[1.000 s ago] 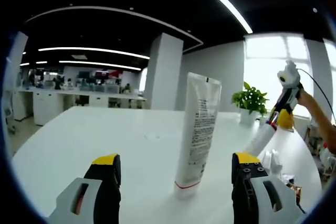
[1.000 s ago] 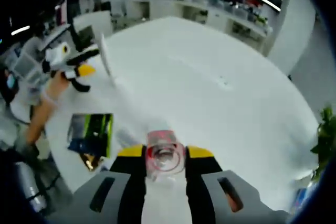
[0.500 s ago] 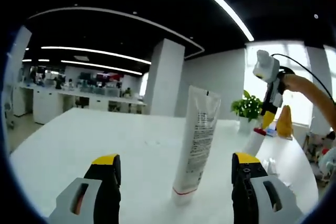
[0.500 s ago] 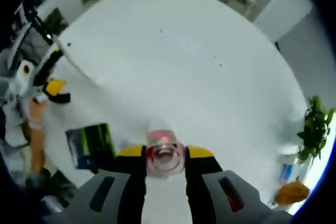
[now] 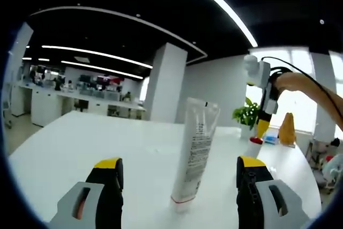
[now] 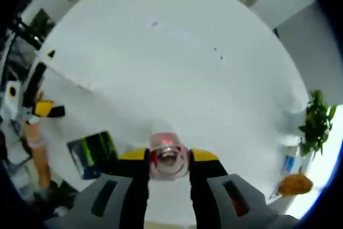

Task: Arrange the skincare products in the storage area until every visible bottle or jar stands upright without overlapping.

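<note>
A tall white tube (image 5: 194,151) stands upright on its cap on the white table (image 5: 80,148), just ahead of my left gripper (image 5: 179,167) and between its open jaws, which do not touch it. Further right, my right gripper (image 5: 262,127) points straight down, shut on the top of a white bottle with a red collar (image 5: 251,147) that stands on the table. In the right gripper view I look down on that bottle's clear and red top (image 6: 168,155), with my right gripper (image 6: 168,160) shut on it. The tube (image 6: 64,73) and my left gripper (image 6: 35,108) lie at the left.
A green and black packet (image 6: 94,151) lies on the table near the bottle. At the far table edge stand a potted plant (image 5: 246,115) and an orange object (image 5: 286,130). A person's forearm (image 5: 316,92) reaches in from the right.
The right gripper has swung the bottle from a slant to upright and set its base on the table. The tube still stands; the left view has shifted slightly.
</note>
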`<action>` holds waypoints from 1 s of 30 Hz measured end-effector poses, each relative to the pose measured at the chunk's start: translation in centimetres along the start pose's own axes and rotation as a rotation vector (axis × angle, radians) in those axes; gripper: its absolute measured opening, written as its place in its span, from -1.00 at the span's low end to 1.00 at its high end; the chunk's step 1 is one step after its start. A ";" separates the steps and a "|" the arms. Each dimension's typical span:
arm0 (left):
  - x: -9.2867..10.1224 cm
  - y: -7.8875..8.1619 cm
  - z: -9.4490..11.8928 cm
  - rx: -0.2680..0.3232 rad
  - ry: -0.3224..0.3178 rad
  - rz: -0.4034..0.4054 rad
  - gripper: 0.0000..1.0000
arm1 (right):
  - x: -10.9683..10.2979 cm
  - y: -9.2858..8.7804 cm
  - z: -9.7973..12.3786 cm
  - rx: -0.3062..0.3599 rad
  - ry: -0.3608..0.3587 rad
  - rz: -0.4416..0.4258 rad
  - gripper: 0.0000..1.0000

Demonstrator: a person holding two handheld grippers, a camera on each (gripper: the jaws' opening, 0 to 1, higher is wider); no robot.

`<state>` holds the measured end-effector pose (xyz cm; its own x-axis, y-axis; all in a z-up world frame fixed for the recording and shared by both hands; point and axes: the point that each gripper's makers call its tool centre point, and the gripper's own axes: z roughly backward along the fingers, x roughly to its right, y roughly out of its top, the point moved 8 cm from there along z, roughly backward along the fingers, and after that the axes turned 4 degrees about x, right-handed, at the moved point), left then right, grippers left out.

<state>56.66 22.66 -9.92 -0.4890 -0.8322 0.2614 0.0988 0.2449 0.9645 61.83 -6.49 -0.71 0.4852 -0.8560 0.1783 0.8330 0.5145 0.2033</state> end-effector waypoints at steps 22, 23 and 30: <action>0.3 0.5 -0.2 0.031 -0.012 0.015 0.79 | -1.5 -0.1 -2.1 0.064 0.043 0.301 0.40; 0.3 0.5 -0.2 0.033 -0.012 0.016 0.79 | -1.2 0.2 -1.8 0.078 0.038 0.299 0.48; 0.0 0.4 -0.3 0.031 -0.005 0.021 0.79 | 0.0 1.0 0.0 0.344 0.137 0.348 1.00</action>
<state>57.01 22.63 -9.54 -0.4917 -0.8240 0.2815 0.0821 0.2780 0.9571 62.62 -5.97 -0.56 0.7680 -0.6177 0.1690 0.4913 0.7376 0.4633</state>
